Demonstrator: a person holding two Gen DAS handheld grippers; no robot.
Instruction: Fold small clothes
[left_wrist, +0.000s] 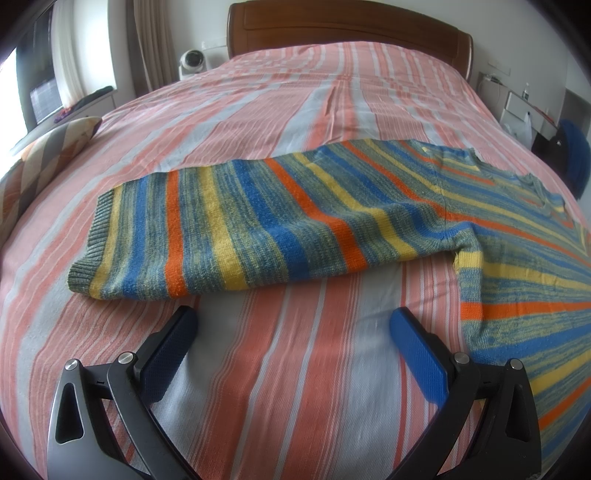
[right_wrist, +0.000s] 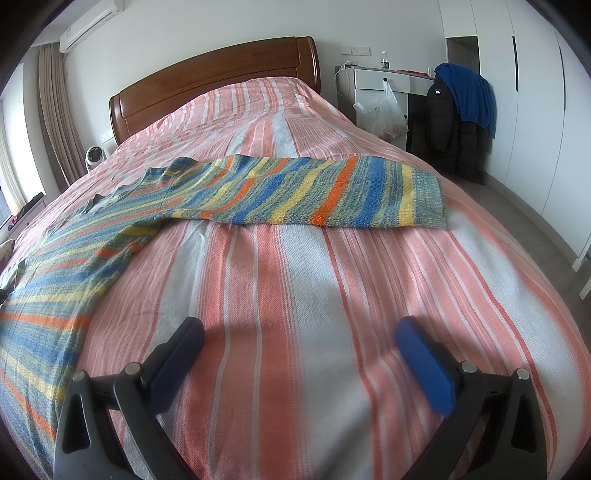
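Striped sweater (left_wrist: 295, 221): spread flat on bedspread (left_wrist: 295, 369), sleeves out, just ahead of left gripper (left_wrist: 293, 332) and right gripper (right_wrist: 299, 343) (both released, empty), presumably for folding.

Soft daylight from window (left_wrist: 22, 88) at left edge, slightly blown out; heavy fisheye warp, corners vignetted; faint shadows cast under blue pads (right_wrist: 424, 369).
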